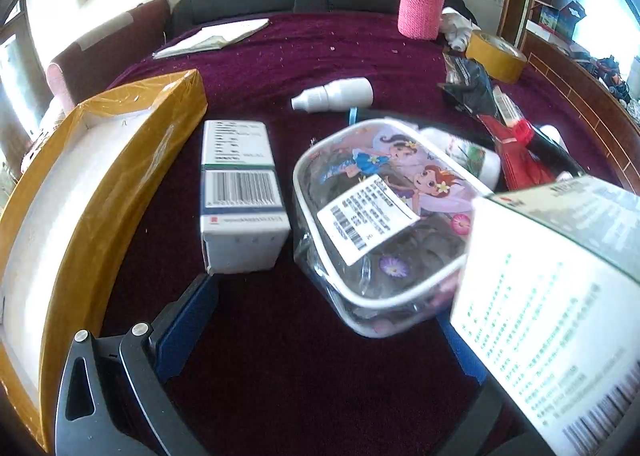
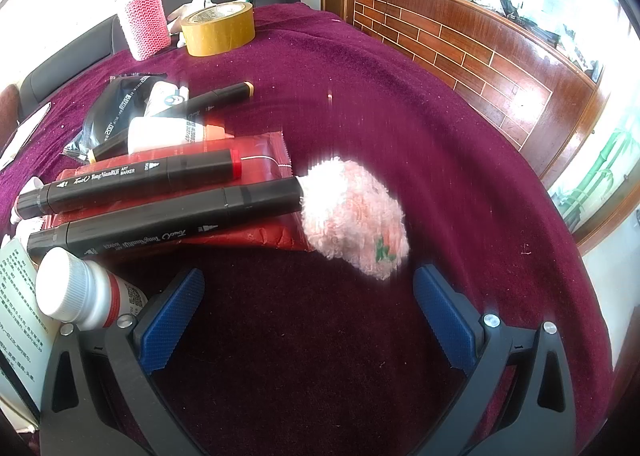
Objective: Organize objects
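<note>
Your left hand-held gripper [image 1: 320, 316] stood released, jaws wide, low over the maroon surface [image 1: 280, 67]. Between its fingers lay the clear cartoon pouch [image 1: 376, 223], touching nothing of the pads. A white medicine box [image 1: 240, 195] lay just left of the pouch; a yellow-edged tray [image 1: 80, 183] sat at far left. A second printed box [image 1: 560, 296] blocked the right finger.

Your right hand-held gripper [image 2: 308, 316] was also released and empty. A pink fluffy puff [image 2: 356, 215] lay just ahead of it, beside two black markers [image 2: 160, 215] on a red packet [image 2: 260, 159]. Tape roll [image 2: 218, 29] sat far back.
</note>
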{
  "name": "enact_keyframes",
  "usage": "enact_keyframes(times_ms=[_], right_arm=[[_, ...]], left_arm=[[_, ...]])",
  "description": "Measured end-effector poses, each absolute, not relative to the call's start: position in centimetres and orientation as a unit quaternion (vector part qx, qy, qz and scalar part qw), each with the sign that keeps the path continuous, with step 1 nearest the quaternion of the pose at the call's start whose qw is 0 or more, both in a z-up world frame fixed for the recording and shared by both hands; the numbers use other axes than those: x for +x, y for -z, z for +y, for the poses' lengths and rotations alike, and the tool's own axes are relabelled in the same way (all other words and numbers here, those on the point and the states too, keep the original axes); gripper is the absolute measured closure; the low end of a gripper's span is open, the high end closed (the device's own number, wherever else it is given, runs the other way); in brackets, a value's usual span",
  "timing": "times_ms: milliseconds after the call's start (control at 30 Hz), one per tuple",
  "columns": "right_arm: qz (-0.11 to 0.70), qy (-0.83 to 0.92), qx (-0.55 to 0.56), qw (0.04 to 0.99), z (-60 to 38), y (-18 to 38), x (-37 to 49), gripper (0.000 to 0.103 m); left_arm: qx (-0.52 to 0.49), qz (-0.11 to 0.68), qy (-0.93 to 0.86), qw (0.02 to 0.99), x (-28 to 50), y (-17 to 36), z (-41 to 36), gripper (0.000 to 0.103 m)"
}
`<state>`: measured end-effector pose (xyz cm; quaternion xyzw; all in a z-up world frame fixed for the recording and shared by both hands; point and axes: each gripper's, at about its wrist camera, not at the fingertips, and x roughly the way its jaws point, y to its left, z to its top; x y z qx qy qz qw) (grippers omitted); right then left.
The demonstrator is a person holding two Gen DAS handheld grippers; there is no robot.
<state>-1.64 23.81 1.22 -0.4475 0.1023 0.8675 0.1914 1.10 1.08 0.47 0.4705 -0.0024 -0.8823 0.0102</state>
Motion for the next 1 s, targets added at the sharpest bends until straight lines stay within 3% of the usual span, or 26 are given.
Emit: enact_keyframes(times_ms=[267, 600, 800, 933, 1000], right_arm=[[0.101, -0.868, -0.448, 0.189, 23.7, -1.2, -1.7, 0.000], [0.059, -0.857, -0.503, 0.095, 24.0, -1.3, -0.7, 0.000], [0.039, -0.849, -0.521, 0.076, 24.1, -1.7, 0.4, 0.000], [0.037, -0.883, -0.459, 0.090, 25.2, -5.2, 3.2, 0.000], [0.057, -0.922, -0.376, 0.077, 25.6, -8.4, 5.8, 0.000]], left_arm=[[0.476, -0.026, 0.879, -0.031, 2.6, -1.0, 1.2, 0.001], [0.479, -0.036, 0.876, -0.049, 3.1, -1.2, 1.3, 0.001], [0.453, -0.035, 0.879, -0.143, 5.9, -4.0, -0.5, 0.002], [0.386, -0.071, 0.898, -0.201, 8.8, -8.3, -1.1, 0.002], [0.353, -0.088, 0.903, -0.230, 9.5, -10.1, -0.7, 0.002]])
